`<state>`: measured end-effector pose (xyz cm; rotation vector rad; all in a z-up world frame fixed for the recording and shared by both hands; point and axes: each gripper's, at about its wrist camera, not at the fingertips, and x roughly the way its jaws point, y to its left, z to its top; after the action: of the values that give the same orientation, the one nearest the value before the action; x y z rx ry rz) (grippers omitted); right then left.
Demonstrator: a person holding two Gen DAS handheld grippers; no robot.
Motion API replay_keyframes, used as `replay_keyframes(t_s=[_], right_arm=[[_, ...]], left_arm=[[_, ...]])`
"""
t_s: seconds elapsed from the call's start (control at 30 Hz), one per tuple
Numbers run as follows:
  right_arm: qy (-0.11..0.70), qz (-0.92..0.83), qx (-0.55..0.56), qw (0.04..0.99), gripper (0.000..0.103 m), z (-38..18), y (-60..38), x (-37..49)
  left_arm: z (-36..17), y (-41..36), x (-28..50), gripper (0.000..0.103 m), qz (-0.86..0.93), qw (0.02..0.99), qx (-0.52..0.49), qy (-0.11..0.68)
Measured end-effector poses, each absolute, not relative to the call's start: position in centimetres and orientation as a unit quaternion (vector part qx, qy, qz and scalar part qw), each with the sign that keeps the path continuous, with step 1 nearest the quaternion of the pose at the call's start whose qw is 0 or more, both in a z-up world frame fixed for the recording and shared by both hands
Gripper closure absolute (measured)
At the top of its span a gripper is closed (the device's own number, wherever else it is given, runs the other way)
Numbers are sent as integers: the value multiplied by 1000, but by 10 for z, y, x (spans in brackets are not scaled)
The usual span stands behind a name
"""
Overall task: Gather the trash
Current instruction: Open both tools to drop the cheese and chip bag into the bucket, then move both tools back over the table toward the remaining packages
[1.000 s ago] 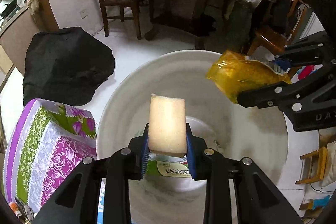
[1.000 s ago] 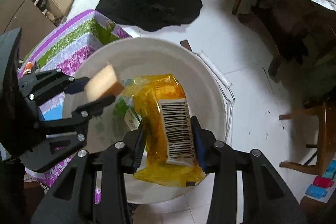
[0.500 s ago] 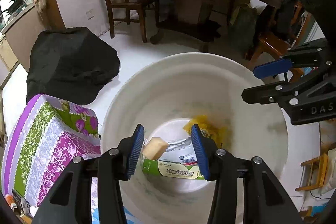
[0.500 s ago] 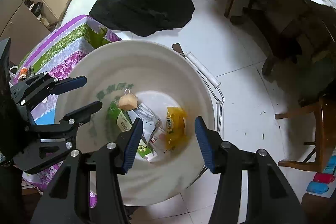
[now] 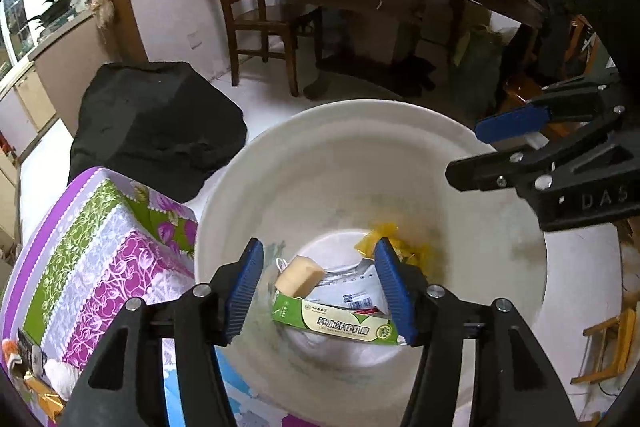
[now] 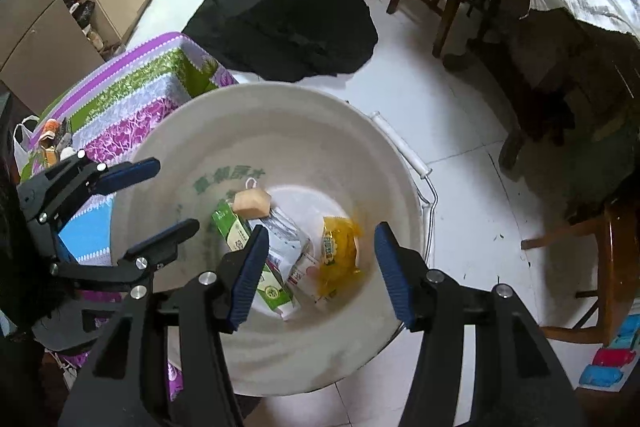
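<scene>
**bucketguy:** Over the white bucket (image 6: 192, 155) on the tiled floor (image 6: 460, 131), both my tongs hung empty. Left tongs (image 5: 320, 287) were spreading wider with nothing between the pads, and the right tongs (image 6: 320, 271) were parting too, nothing clamped.

**mopfan:** so where was the trash?

**bucketguy:** All at the bottom of the bucket. Tan sponge block (image 6: 252, 203) sat on top of the green carton (image 6: 244, 251), touching it. A white-and-grey packet (image 6: 288, 239) leaned beside them, and the yellow wrapper (image 6: 338, 247) lay just right of that.

**mopfan:** anything around it?

**bucketguy:** Purple-green floral cloth (image 6: 132, 99) right up against the bucket's left side, black bag (image 6: 284, 15) behind.
</scene>
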<state>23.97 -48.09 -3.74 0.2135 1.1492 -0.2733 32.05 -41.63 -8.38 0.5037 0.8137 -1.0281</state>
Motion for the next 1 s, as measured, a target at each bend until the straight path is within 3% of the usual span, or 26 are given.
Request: replay_keyframes(t_s=[0.57,0.67,1.0], right_arm=[[489,-129,105,856,49,-18,-435,211],[464,-116,109,871,48,-9,-414,196],[417,-27,51,907,43,-6,-291,174]], left_arm=[[-53,-341,305,44,-378,851,162,326],[-40,-298,288,36,-357,869,149,308],[-41,-114,250,36,-265,909,103,305]])
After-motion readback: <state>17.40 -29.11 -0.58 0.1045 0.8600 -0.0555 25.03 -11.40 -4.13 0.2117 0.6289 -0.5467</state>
